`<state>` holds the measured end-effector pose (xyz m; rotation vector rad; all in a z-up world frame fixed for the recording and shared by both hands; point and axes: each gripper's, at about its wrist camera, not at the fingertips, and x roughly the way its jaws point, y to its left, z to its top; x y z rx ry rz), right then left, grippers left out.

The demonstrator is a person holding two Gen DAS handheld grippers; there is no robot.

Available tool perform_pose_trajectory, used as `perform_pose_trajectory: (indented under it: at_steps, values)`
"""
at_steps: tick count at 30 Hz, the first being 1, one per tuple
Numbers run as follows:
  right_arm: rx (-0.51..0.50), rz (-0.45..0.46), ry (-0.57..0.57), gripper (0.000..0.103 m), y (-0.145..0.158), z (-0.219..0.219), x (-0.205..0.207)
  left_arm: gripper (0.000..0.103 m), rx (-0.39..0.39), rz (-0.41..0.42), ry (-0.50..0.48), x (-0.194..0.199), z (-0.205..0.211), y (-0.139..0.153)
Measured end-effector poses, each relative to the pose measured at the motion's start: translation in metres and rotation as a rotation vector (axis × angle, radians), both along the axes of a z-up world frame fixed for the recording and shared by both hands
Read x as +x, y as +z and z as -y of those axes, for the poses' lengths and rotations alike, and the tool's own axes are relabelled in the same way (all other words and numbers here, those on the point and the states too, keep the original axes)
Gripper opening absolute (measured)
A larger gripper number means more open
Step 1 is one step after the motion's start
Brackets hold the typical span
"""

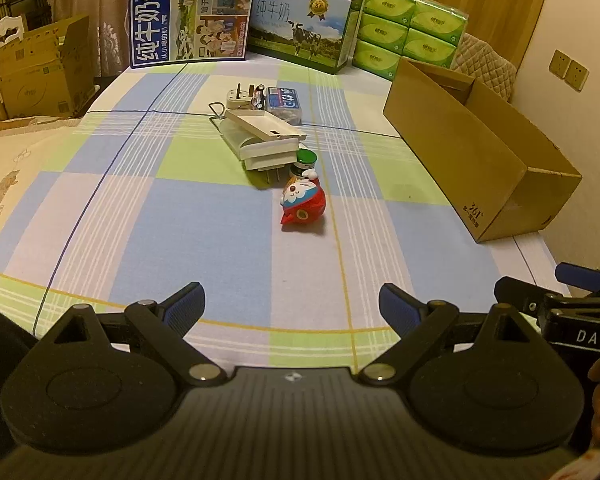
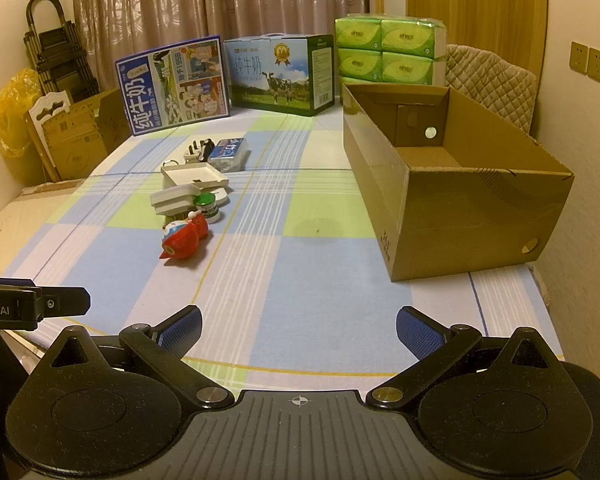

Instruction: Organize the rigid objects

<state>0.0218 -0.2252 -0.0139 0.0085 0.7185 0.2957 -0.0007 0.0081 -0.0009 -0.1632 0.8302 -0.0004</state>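
Observation:
A row of small objects lies mid-table: a red toy figure (image 1: pixel 302 204) (image 2: pixel 184 238), a green-lidded jar (image 1: pixel 305 164) (image 2: pixel 207 206), stacked white plastic boxes (image 1: pixel 266 138) (image 2: pixel 190 188), a white plug adapter (image 1: pixel 242 98) (image 2: pixel 194 154) and a blue-labelled clear case (image 1: pixel 284 102) (image 2: pixel 230 154). An open cardboard box (image 1: pixel 480 160) (image 2: pixel 460 184) stands at the right, holding nothing that I can see. My left gripper (image 1: pixel 290 308) is open and empty, well short of the toy. My right gripper (image 2: pixel 298 332) is open and empty near the front edge.
The table has a checked cloth (image 1: pixel 180 220) (image 2: pixel 300 248). Two milk cartons (image 1: pixel 192 20) (image 2: pixel 278 74) and green tissue packs (image 1: pixel 408 32) (image 2: pixel 384 52) stand along the back. Cardboard boxes (image 1: pixel 36 68) sit off the left edge. The right gripper shows at the left view's right edge (image 1: pixel 580 320).

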Motion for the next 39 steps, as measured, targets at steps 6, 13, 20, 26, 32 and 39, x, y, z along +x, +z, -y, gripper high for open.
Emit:
perform_pose_trajectory:
  at_steps: [6,13,20,26,32,39]
  values:
    - [0.000,0.002,-0.002,0.101,-0.0018,-0.0034,0.0009,0.092,-0.003,0.002,0.000,-0.0002,-0.0001,0.0016]
    - [-0.002,0.000,-0.001,0.101,-0.0009,0.0008,-0.0012,0.092,-0.003,0.004,-0.002,-0.0005,0.0006,0.0015]
    - [-0.004,0.000,-0.001,0.101,-0.0018,-0.0002,0.0008,0.092,-0.004,0.005,-0.002,-0.0003,0.0009,0.0020]
    - [-0.005,0.000,-0.002,0.101,-0.0006,-0.0001,0.0006,0.092,-0.005,0.005,-0.003,-0.0001,0.0009,0.0023]
    - [-0.009,0.000,-0.003,0.101,-0.0050,-0.0013,0.0006,0.092,-0.006,0.006,-0.004,-0.0002,0.0008,0.0028]
    - [-0.001,-0.005,-0.005,0.101,-0.0062,-0.0005,0.0012,0.092,0.007,0.022,-0.020,0.0052,0.0007,0.0075]
